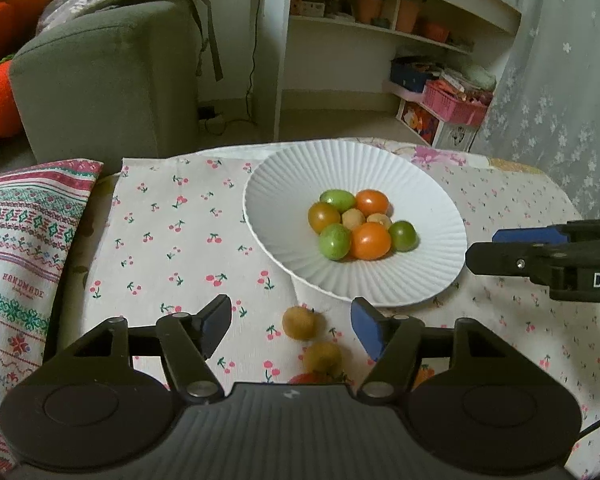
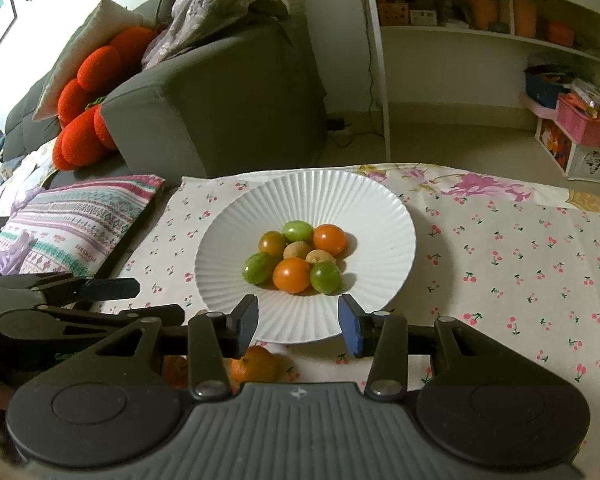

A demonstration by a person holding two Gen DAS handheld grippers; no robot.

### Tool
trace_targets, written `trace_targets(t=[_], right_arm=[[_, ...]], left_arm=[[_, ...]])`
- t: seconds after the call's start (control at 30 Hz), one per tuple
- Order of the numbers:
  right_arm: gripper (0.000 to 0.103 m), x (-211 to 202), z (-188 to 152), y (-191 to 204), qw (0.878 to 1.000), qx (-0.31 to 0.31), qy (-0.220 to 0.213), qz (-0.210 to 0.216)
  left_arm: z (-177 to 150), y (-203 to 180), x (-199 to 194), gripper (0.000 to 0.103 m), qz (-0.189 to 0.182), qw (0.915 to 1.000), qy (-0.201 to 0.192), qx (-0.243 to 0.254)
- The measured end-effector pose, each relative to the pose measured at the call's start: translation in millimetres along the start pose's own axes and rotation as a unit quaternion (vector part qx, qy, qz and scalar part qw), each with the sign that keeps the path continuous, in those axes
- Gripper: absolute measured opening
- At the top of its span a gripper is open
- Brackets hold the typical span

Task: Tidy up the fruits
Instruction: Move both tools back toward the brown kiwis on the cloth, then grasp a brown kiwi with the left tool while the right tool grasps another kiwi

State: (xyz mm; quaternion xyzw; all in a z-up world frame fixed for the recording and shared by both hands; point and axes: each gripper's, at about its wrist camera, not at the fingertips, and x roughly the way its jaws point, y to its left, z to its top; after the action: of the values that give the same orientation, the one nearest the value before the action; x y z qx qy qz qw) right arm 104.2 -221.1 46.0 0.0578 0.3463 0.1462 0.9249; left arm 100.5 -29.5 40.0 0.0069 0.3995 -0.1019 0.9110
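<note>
A white ribbed plate (image 1: 356, 280) sits on the cherry-print cloth (image 1: 172, 248) and carries a tight cluster of small fruits: two orange tomatoes (image 1: 371, 241), three green ones (image 1: 334, 241), one orange-green tomato (image 1: 323, 217) at the left of the cluster, and two small yellow-brown fruits (image 1: 353, 218) in the middle; all of them touch their neighbours.

Two more yellow-brown fruits (image 1: 299, 322) lie on the cloth just near of the plate's rim, between the fingers of the left gripper (image 1: 292, 326); its jaws are spread wide and grasp nothing; a red-orange fruit (image 1: 310, 378) peeks out at the gripper's body, mostly hidden.

In the right wrist view the right gripper (image 2: 299, 320) hovers over the near rim of the plate (image 2: 300, 200), jaws released and empty, the fruit cluster just beyond its tips; an orange fruit (image 2: 254, 364) rests on the cloth under its left finger, partly covered.

A patterned cushion (image 1: 20, 248) lies at the left of the cloth; a grey sofa (image 1: 108, 80) with red-orange cushions (image 2: 84, 108) stands far left, and a white shelf unit (image 1: 380, 28) far right.
</note>
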Motion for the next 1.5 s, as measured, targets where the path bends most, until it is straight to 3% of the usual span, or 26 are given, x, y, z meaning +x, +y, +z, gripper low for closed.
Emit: trace_targets(t=[0.27,0.57,0.67,0.77,0.83,0.93,1.2,1.5], right_arm=[[0.041,-1,-3,6,1.000,-0.005,0.007,0.010],[0.041,4,-9,12,0.999,0.012,0.027,0.042],[0.041,5,-10,12,0.998,0.021,0.033,0.047],[0.041,6,-11,13,0.998,0.020,0.034,0.044],[0.041,6,-11,13,0.998,0.021,0.034,0.044],[0.041,7,-12,13,0.998,0.020,0.034,0.043],[0.041,12,-16,18,0.998,0.024,0.037,0.046],[0.040,25,-23,32,0.997,0.025,0.042,0.055]], left_arm=[[-12,-11,13,0.060,-0.004,0.9989,0.037,0.027],[-21,-18,29,0.060,0.002,0.9982,0.048,0.035],[-22,-19,32,0.053,0.001,0.9980,0.049,0.039],[-24,-20,35,0.037,0.001,0.9978,0.050,0.042],[-24,-19,38,0.022,-0.001,0.9977,0.055,0.039],[-24,-17,38,0.014,-0.001,0.9980,0.053,0.033],[-20,-8,32,0.013,-0.003,0.9985,0.054,0.007],[0,34,-1,0.013,-0.007,0.9959,0.024,-0.087]])
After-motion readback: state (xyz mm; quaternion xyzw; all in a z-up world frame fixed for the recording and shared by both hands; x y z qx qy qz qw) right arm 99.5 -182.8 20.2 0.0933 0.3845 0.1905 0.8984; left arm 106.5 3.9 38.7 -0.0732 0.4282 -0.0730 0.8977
